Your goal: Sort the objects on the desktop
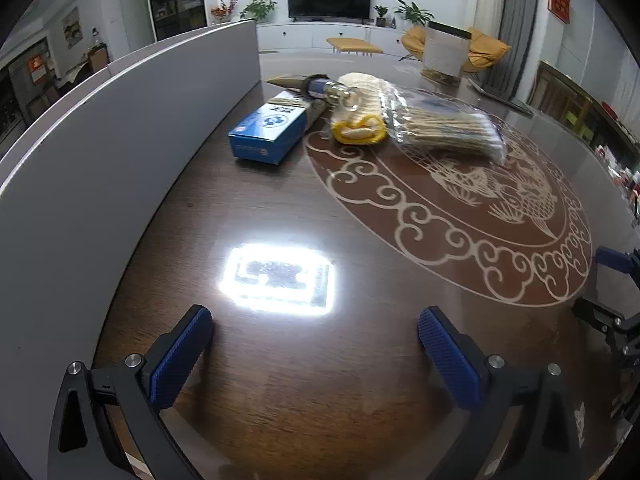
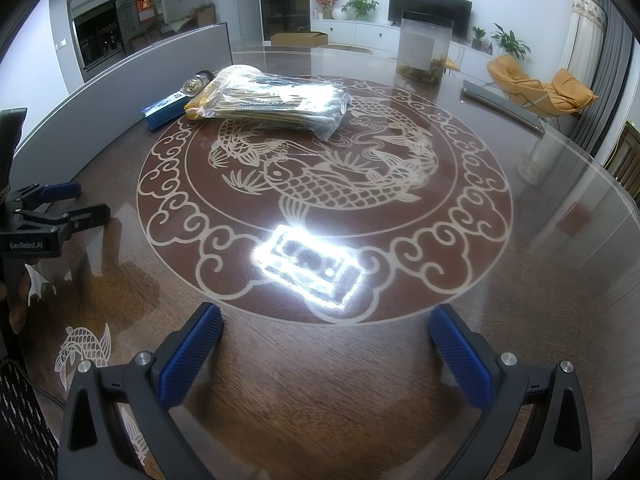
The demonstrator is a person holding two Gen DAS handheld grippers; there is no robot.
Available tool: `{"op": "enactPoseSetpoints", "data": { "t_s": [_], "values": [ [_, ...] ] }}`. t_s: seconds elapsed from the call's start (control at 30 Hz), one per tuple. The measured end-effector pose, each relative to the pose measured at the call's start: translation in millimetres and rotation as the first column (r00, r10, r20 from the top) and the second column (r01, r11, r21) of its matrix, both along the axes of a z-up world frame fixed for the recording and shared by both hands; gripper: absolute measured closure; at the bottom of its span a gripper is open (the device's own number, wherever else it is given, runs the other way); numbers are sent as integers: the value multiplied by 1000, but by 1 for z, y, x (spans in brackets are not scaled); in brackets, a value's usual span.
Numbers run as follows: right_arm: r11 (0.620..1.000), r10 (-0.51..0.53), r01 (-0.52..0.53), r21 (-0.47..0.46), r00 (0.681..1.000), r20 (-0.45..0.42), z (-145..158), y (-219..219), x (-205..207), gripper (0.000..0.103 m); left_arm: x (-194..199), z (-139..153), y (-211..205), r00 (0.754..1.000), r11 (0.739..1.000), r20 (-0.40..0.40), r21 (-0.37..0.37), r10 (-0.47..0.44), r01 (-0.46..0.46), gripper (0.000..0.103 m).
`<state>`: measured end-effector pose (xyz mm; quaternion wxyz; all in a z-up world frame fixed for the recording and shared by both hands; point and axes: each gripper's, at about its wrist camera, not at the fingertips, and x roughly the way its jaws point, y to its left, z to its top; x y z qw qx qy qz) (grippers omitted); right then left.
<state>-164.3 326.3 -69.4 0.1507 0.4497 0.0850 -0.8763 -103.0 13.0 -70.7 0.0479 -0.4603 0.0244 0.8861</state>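
Nearest to me in the left wrist view, my left gripper (image 1: 316,340) hangs just above the dark wooden table (image 1: 280,400) with its blue-padded fingers (image 1: 180,360) spread wide and nothing between them. In the right wrist view my right gripper (image 2: 326,340) stands likewise spread and empty, near the edge of the round carp-and-cloud inlay (image 2: 324,184). A bright rectangular glare (image 2: 310,268) lies on the glossy top just ahead of it.

Further out, past the inlay's near rim, the task's things sit clustered together at the inlay's far left edge, beside the curved grey partition (image 1: 120,140). The bag of cotton swabs (image 2: 276,106) lies flat, its long axis running left to right in the right wrist view, white tips toward the right, wooden stems toward the left. The yellow-cuffed glove bundle (image 1: 360,120) lies touching the bag's left side, cuff pointing toward me. The blue box (image 1: 268,134) rests just left of the bundle, its long axis running away from me. A small glass bottle (image 1: 340,94) lies on top of the bundle.

Farthest on the table stands an upright clear container (image 2: 424,46).
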Motion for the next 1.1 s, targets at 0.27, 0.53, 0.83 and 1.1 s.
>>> {"op": "enactPoseSetpoints", "data": {
  "t_s": [0.27, 0.53, 0.83, 1.1],
  "values": [
    [1000, 0, 0, 0, 1000, 0, 0, 0, 0, 0, 4, 1, 2, 1000, 1000, 12, -5, -7, 7, 0],
    [1000, 0, 0, 0, 1000, 0, 0, 0, 0, 0, 5, 1, 1, 1000, 1000, 9, -3, -5, 5, 0],
    [1000, 1, -1, 1, 1000, -2, 0, -1, 0, 0, 6, 0, 0, 1000, 1000, 0, -1, 5, -5, 0],
    [998, 32, -34, -61, 999, -39, 24, -17, -57, 0, 6, -1, 1, 1000, 1000, -3, 0, 10, -10, 0]
  ]
}}
